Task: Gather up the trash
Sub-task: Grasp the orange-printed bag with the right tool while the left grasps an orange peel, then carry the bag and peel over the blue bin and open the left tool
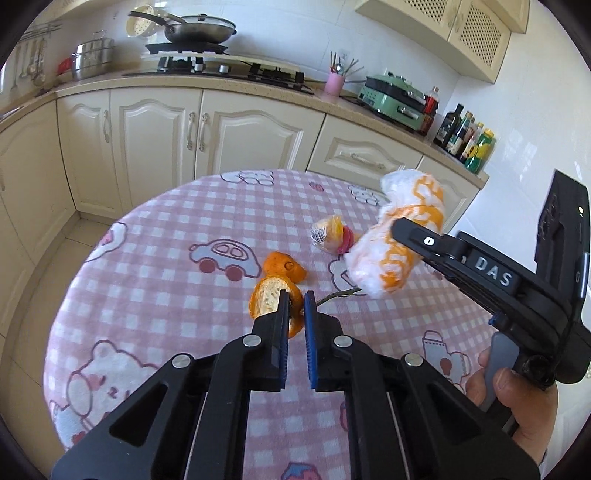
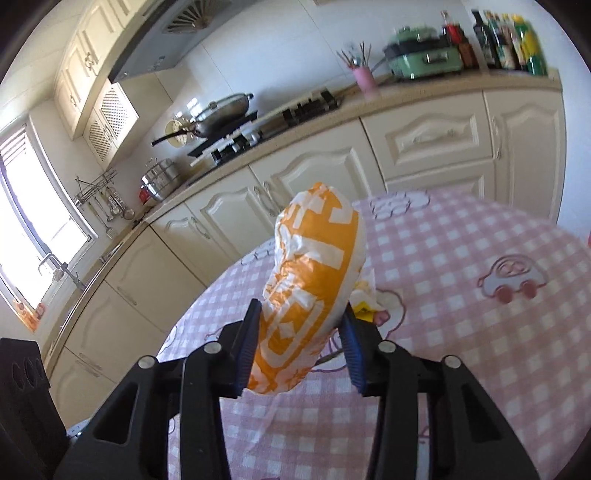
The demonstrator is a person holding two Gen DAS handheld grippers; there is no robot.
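My left gripper (image 1: 296, 299) is shut on a curled piece of orange peel (image 1: 267, 299), just above the pink checked tablecloth (image 1: 166, 295). A second orange peel (image 1: 284, 267) lies on the cloth right behind it. Farther back lies a crumpled clear wrapper with yellow and pink inside (image 1: 330, 234), and a thin stem (image 1: 340, 295) lies to the right of my left fingers. My right gripper (image 2: 301, 310) is shut on a rolled orange-and-white plastic bag (image 2: 314, 273), held up off the table; the same bag (image 1: 399, 240) shows at the right of the left wrist view.
The round table ends just behind the trash. Cream kitchen cabinets (image 1: 240, 136) stand beyond it, under a counter with a stove and pan (image 1: 199, 29), a pink utensil cup (image 1: 334, 83), a green appliance (image 1: 395, 99) and bottles (image 1: 465, 136). A hand (image 1: 517, 398) grips the right tool.
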